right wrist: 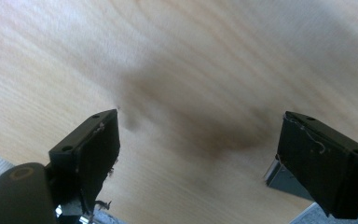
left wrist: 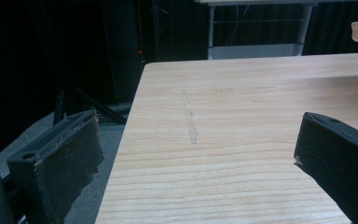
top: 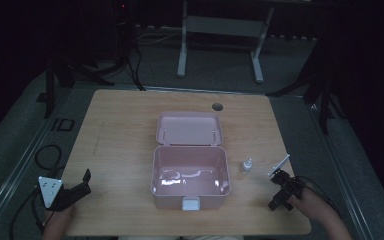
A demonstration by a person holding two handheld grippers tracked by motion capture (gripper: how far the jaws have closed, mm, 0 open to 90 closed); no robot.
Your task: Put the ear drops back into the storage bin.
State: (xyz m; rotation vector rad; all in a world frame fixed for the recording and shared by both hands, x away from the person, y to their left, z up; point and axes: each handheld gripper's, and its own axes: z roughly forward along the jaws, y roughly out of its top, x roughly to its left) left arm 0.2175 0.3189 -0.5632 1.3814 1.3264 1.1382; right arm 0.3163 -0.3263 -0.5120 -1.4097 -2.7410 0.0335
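Item 1. Left gripper [top: 77, 187]: rests at the near left edge of the tabletop [top: 120, 150], held by a hand [top: 57, 220] coming in from below. In the left gripper view its jaws stand wide apart with nothing between them, only bare wood and a faint pale streak [left wrist: 190, 122] ahead of them.

Item 2. Right gripper [top: 281, 176]: at the near right corner of the tabletop, held by the other hand [top: 312, 200]. In the right gripper view its jaws point down at the wood, wide open and gripping nothing; their shadow lies on the grain between them.

Item 3. Small dropper bottle [top: 246, 166]: upright, pale with a white cap, standing just beyond the right jaws and a little to their left, apart from them.

Item 4. White flat strip [top: 279, 165]: lies slanted directly ahead of the right jaws, close to their tips; whether it touches them cannot be told.

Item 5. Pink box [top: 190, 176]: open, lid [top: 189, 128] folded back, interior showing only reflections. It sits between the two grippers, well apart from the left jaws and nearer the right ones, with the bottle between it and them.
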